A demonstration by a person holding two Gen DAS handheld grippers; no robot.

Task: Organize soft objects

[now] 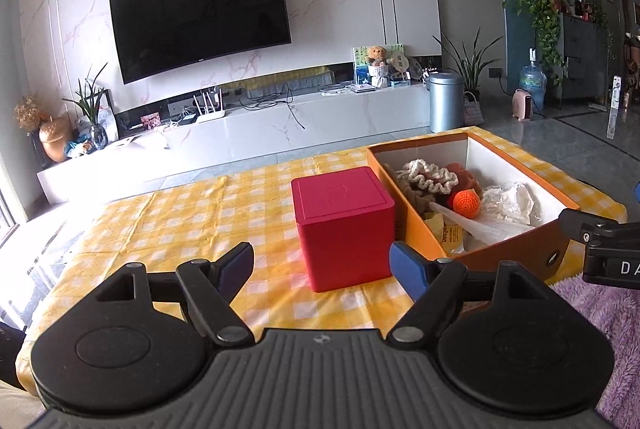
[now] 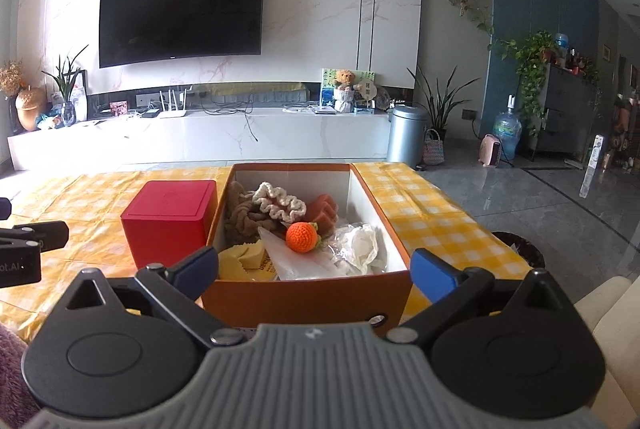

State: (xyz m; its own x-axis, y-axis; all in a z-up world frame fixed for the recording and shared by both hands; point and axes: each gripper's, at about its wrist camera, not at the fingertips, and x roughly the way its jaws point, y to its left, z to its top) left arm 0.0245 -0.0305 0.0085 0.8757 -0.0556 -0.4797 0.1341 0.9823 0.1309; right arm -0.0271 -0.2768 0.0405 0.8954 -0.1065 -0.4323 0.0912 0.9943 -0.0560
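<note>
While both grippers' fingers gape wide and empty, the orange box (image 2: 308, 293) hides perhaps more cloth.

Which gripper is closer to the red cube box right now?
Left. The left gripper faces the red cube-shaped box head-on; the right gripper faces the orange cardboard box beside it.

Black linked arms with round silver rivets, blue fingertips (image 1: 406, 263) on the left gripper (image 1: 322, 263) and right gripper (image 2: 314, 269), ribbed grey base between black discs.
</note>
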